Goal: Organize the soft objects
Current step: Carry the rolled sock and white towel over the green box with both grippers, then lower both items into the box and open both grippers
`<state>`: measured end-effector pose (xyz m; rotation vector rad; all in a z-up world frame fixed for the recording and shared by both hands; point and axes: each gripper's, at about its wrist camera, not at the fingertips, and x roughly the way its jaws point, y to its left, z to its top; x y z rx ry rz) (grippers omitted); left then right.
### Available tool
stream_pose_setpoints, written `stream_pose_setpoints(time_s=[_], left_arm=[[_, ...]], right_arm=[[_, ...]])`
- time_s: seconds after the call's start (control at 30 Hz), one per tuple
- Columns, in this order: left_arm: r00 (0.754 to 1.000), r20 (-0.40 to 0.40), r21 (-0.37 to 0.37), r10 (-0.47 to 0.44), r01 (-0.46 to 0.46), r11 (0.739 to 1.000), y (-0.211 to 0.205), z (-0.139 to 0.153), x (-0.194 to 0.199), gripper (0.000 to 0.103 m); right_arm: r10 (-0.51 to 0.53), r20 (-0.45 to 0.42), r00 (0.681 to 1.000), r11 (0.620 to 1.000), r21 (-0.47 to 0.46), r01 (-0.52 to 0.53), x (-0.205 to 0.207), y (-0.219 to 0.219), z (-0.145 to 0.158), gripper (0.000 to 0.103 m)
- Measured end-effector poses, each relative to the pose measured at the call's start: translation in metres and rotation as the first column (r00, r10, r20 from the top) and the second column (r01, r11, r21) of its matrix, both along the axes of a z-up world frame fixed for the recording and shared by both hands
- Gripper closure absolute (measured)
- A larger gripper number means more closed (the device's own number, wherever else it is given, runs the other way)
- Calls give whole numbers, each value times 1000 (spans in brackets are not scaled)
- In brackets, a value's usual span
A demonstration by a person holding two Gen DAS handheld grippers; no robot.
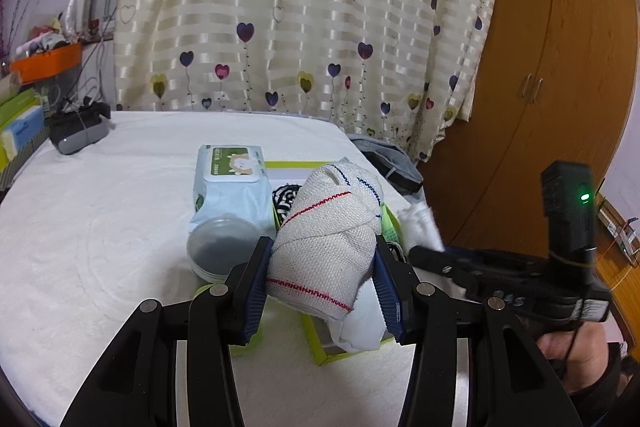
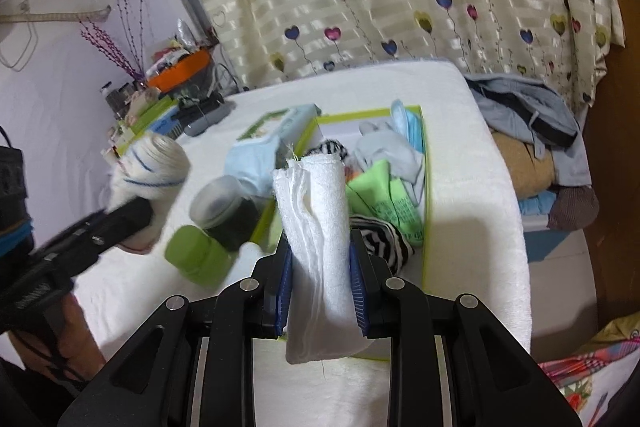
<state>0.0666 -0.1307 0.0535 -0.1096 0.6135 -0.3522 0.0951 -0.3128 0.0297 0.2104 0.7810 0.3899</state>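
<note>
My left gripper [image 1: 322, 267] is shut on a rolled cream bandage [image 1: 332, 227] with red and blue stitch lines, held above the white-covered table [image 1: 100, 227]. The same bandage roll [image 2: 154, 163] shows at the left of the right wrist view, in the other gripper. My right gripper [image 2: 320, 279] is shut on a folded white cloth [image 2: 316, 247], upright over the near edge of a lime-green box [image 2: 426, 187]. The box holds striped, grey and green soft items [image 2: 384, 195].
A wet-wipes pack [image 1: 230, 183], a clear lidded tub [image 1: 222, 247] and a green cap [image 2: 196, 255] lie left of the box. A dark headset [image 1: 78, 131] sits at the table's far left. Heaped clothes [image 2: 528, 115] lie right of the table, and a wooden wardrobe [image 1: 540, 67] stands beyond.
</note>
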Motion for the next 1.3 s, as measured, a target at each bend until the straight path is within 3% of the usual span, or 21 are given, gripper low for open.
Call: stream_pose_setpoints(time_s=[0.23,0.33,0.47,0.77,1.3], left_arm=[[1000,-15,2,-8,8,1000,-4,-4,6,56],[1000,-19,0,-17,17,1000,-7,-5,8,56],[999,-26,1,-32,32,999,-13,-6,14,56],[998,-36,0,-56,56,998,-35,-11,36,56],[983,-156,26,-95,100,995,-76,-52,89,55]], right_arm=[[-33,-78,996,999,-22,31,15,-5,-30,75],[-52,-110,993,997,-57,46,16,-7,-37,68],[-46,-79,996,995,-92,39,8,-5,-30,58],[-51,-9,999,994,-101,49,-2,-9,-11,58],[-72,-28,997,995,-77,70,11,-31,-18,58]])
